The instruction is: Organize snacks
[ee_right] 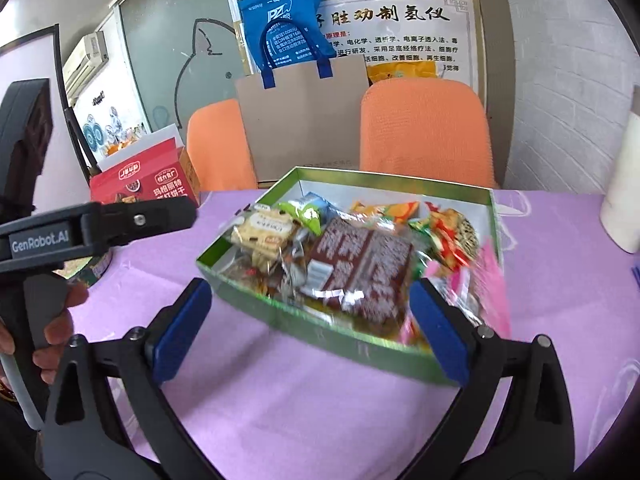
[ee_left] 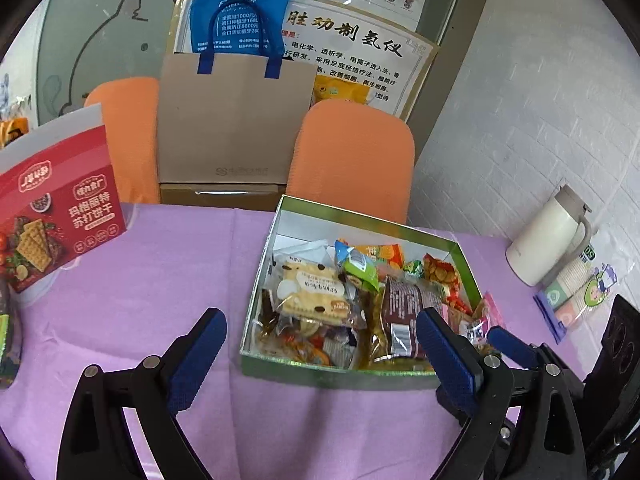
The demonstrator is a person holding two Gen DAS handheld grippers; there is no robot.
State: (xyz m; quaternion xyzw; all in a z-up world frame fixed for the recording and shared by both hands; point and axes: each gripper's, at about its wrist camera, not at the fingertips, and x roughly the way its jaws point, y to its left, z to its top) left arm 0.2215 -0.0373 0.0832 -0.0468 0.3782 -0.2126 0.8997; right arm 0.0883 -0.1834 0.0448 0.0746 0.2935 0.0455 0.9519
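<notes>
So the green box (ee_left: 362,372) sits on the purple-covered surface (ee_left: 140,300), pretty much stuffed with snack packets, and both grippers hang just in front of its near wall. The left gripper (ee_left: 320,356) has its jaws spread wide with nothing in them, and the right gripper (ee_right: 310,330) is the same, jaws released and empty, the box's near edge showing between them. Inside, the brown wrapped bar (ee_right: 360,276) lies on top near the front, the cracker pack (ee_left: 310,292) is to its left, and the green-and-blue packet (ee_left: 358,266) sits further back. What worries me is the pink packet (ee_right: 484,284) at the right end: it's riding up over the box wall and looks ready to slide out onto the cloth if anything bumps it. The right jaw pad is close to that corner, so a sloppy reach in could knock it over the rim. Also the pile is heaped loosely, so grabbing one wrapper may drag its neighbours along. The two grippers are near each other too, so they could clip one another going in together. The red biscuit box (ee_left: 60,216) stands well to the left, and the white jug (ee_left: 548,236) is well off to the right.
</notes>
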